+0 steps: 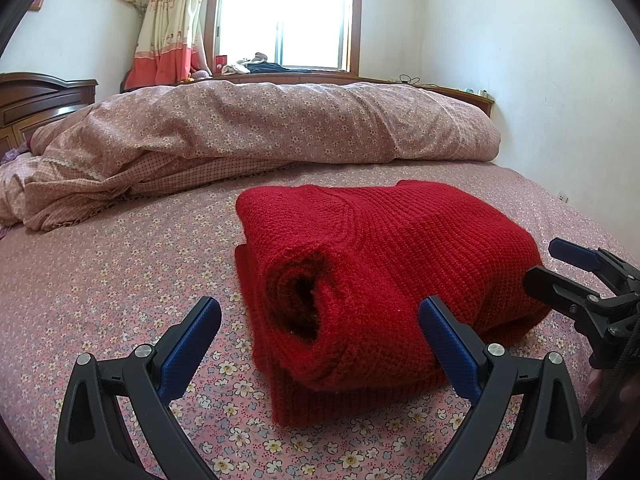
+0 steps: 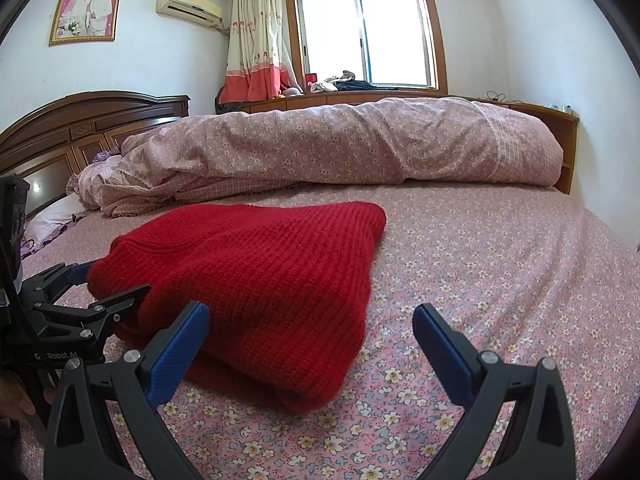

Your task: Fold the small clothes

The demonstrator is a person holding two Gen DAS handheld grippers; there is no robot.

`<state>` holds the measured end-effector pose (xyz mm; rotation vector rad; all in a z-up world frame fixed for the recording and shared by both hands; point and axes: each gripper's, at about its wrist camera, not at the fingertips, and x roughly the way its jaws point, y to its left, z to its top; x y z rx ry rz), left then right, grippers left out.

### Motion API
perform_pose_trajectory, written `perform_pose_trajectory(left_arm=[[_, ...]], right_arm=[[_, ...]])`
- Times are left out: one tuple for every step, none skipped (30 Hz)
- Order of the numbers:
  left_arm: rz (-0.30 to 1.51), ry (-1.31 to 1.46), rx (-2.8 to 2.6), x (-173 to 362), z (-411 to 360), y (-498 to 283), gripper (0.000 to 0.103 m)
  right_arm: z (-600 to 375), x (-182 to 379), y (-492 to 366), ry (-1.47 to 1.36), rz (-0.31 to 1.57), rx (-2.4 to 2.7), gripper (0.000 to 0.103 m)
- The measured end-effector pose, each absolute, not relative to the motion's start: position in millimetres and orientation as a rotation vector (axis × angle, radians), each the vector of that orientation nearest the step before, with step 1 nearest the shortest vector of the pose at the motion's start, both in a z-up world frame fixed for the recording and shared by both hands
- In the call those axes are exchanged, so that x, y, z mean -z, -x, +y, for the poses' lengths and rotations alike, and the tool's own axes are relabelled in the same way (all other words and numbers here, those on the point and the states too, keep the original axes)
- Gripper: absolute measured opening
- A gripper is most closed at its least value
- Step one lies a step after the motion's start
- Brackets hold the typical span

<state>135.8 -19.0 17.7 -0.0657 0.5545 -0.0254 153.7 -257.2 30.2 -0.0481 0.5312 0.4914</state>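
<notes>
1. A folded red sweater (image 1: 384,272) lay on the bed (image 1: 120,280), on the floral sheet, in front of a rolled quilt (image 1: 280,124).
2. The left tongs (image 1: 320,332) stood apart, empty, at the sweater's near rolled end, the right pad just beside the knit.
3. The right tongs (image 2: 310,334) stood apart, empty, at the sweater's near right corner.
4. A window (image 2: 368,36) was behind.

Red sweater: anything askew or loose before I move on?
Mostly neat. The red sweater lies folded on the bed sheet, but a rolled end bulges open toward the left gripper. Both grippers are open.
</notes>
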Motion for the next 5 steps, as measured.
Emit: perform_pose_trajectory(left_arm=[[0.554,0.065,0.025,-17.6,-19.1,-135.8,0.096],[0.555,0.066,0.025,-17.8,-18.9,-135.8,0.096],[0.555,0.064,0.025,-17.5,-19.2,-136.0,0.096],[0.554,0.064,0.024,-17.7,-19.3,-135.8,0.096],[0.554,0.062,0.024,-17.7,-19.0,-135.7,0.096]], right_arm=[[-257.0,-29.8,-154.4,0.048,0.532,-0.492,0.103],[-257.3,-29.2,-154.4,0.048,0.533,-0.492,0.103],[-257.4,-28.2,-155.3,0.049,0.534,-0.492,0.103],[-257.6,-27.6,-155.9,0.049,0.536,-0.492,0.103],[-257.7,-27.1,-156.5,0.049,0.537,-0.492,0.103]])
